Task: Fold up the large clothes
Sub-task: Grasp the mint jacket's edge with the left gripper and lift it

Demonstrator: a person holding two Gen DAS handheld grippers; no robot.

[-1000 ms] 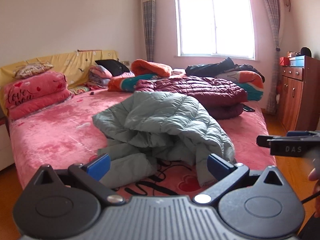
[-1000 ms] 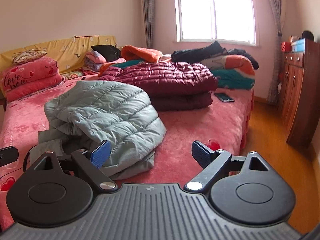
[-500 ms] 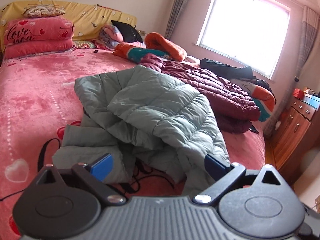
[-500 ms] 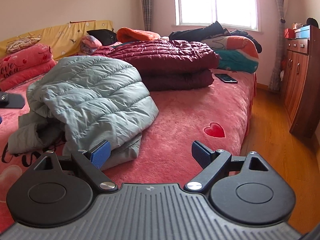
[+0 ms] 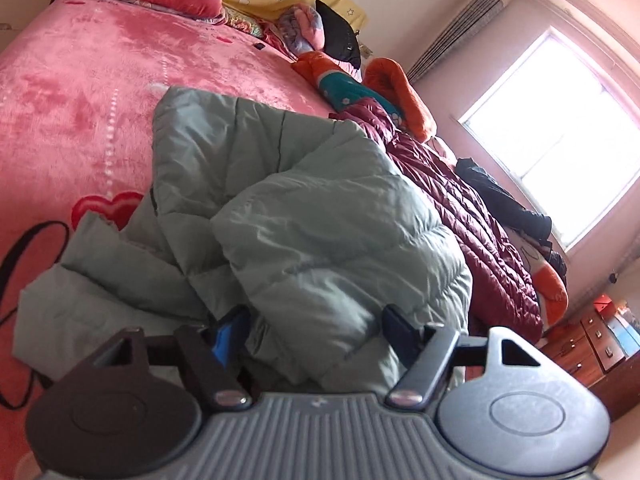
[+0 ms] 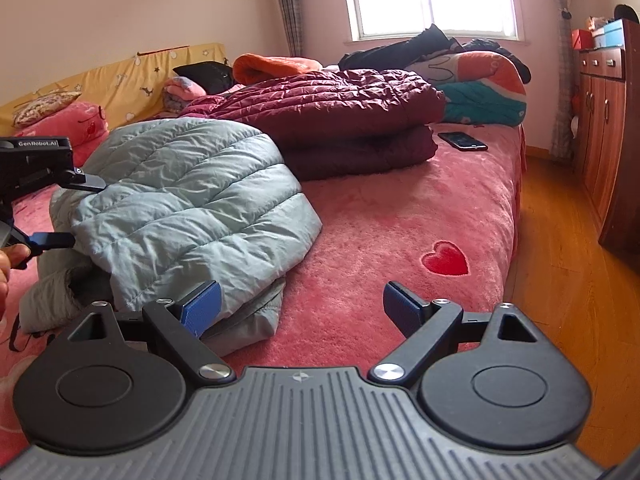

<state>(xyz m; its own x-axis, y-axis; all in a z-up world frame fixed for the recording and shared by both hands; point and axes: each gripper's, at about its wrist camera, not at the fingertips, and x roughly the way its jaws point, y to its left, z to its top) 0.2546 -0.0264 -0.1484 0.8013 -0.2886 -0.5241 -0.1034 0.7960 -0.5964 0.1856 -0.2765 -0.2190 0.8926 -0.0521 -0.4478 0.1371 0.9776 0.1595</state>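
A pale green puffer jacket (image 5: pixel 304 216) lies crumpled on the pink bed (image 5: pixel 80 92); it also shows in the right wrist view (image 6: pixel 188 200). My left gripper (image 5: pixel 316 332) is open, its fingers straddling the jacket's near edge; in the right wrist view it shows at the far left (image 6: pixel 60 212), against the jacket's left side. My right gripper (image 6: pixel 300 308) is open and empty, low over the bed's front edge, its left fingertip (image 6: pixel 202 306) at the jacket's near right corner.
A folded maroon puffer coat (image 6: pixel 340 116) lies behind the green jacket. A phone (image 6: pixel 462 140) lies on the bed. Orange and teal bedding (image 6: pixel 484 96) and dark clothes are piled near the window. A wooden cabinet (image 6: pixel 604 120) stands at the right beside wood floor.
My left gripper has dropped, tilted and closed in on the green jacket's edge. My right gripper has moved slightly closer to the jacket's near corner. Both stay open.
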